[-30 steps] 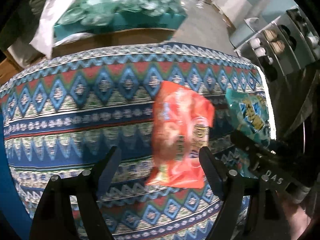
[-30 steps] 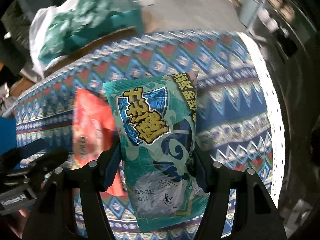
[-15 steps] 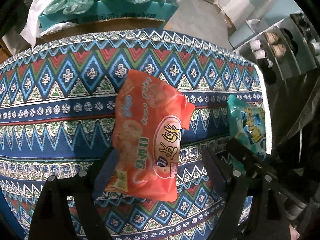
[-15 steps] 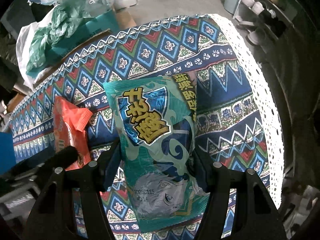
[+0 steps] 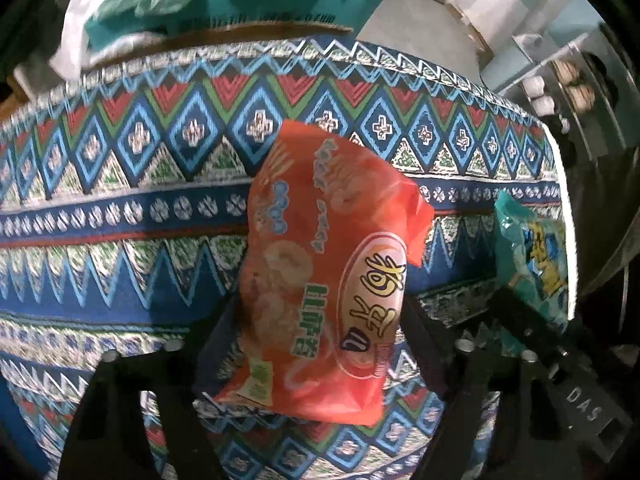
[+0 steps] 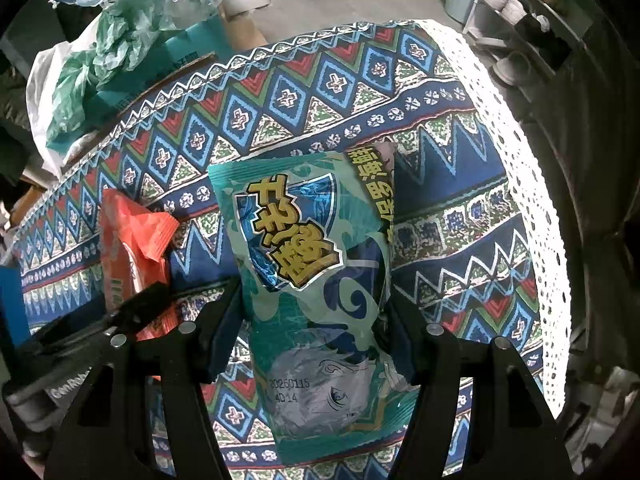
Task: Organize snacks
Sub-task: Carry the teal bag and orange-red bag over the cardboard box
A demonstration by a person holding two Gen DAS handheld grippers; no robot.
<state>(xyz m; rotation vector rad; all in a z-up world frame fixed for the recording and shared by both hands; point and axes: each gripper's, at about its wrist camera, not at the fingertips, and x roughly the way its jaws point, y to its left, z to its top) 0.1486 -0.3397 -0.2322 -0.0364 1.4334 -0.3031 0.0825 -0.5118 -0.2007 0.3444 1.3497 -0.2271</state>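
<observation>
My left gripper (image 5: 320, 328) is shut on an orange snack bag (image 5: 320, 272) and holds it over the patterned tablecloth (image 5: 120, 200). My right gripper (image 6: 316, 320) is shut on a teal snack bag (image 6: 312, 280) with yellow lettering, held upright above the cloth. In the left wrist view the teal bag (image 5: 532, 256) shows at the right edge, with the right gripper's black body below it. In the right wrist view the orange bag (image 6: 132, 256) shows at the left, beside the left gripper's finger.
The table's far edge meets a cardboard box with a teal carton and plastic bags (image 6: 112, 56). A white lace border (image 6: 532, 200) marks the table's right edge. A metal shelf with cups (image 6: 516, 4) stands at the right, grey floor beyond.
The orange bag was lying between the open left fingers; the left gripper has closed on it and lifted it. The right gripper keeps holding the teal bag and has shifted slightly.
</observation>
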